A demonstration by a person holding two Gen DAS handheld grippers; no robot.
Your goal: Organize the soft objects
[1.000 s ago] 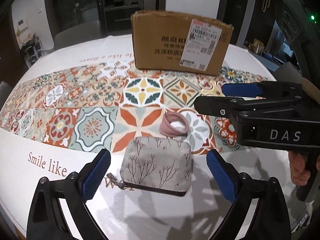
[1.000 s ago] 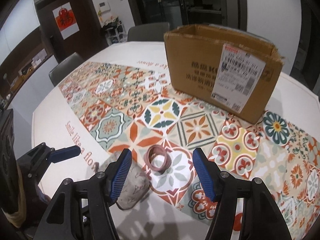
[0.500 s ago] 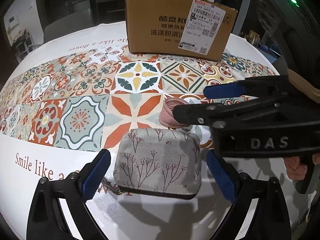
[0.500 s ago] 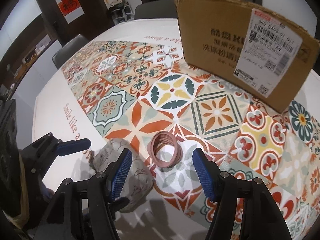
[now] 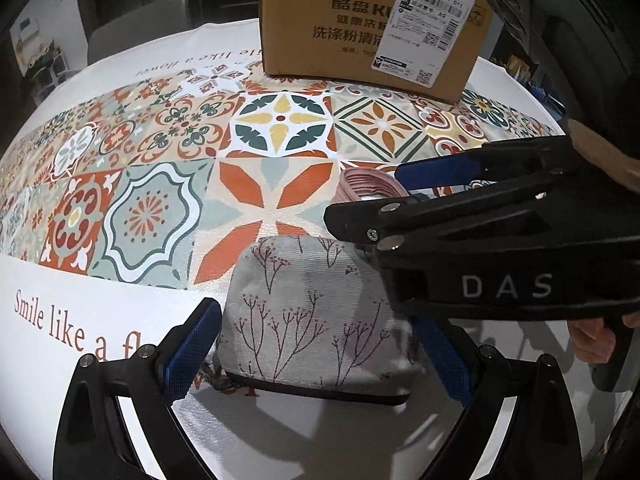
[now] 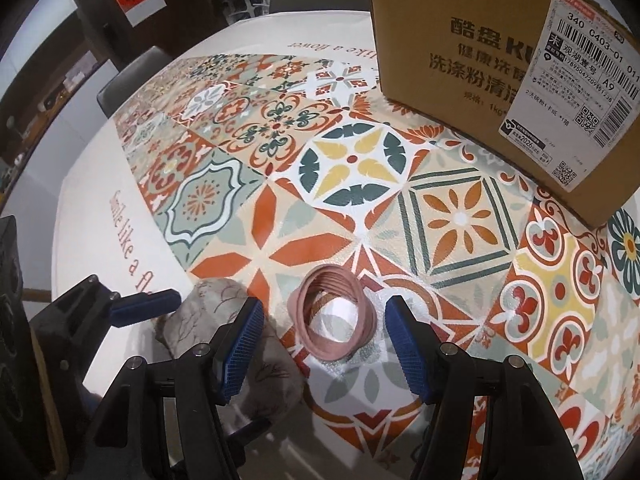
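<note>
Pouch (image 5: 320, 312) sits btwn open left jaws, untouched; pink band (image 6: 334, 318) btwn open right jaws, also untouched.

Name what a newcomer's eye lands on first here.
Two open grippers straddle soft things on the bright tiled tablecloth: the left gripper around a grey branch-print pouch, the right gripper around a pink band. A labelled cardboard box stands behind.
</note>
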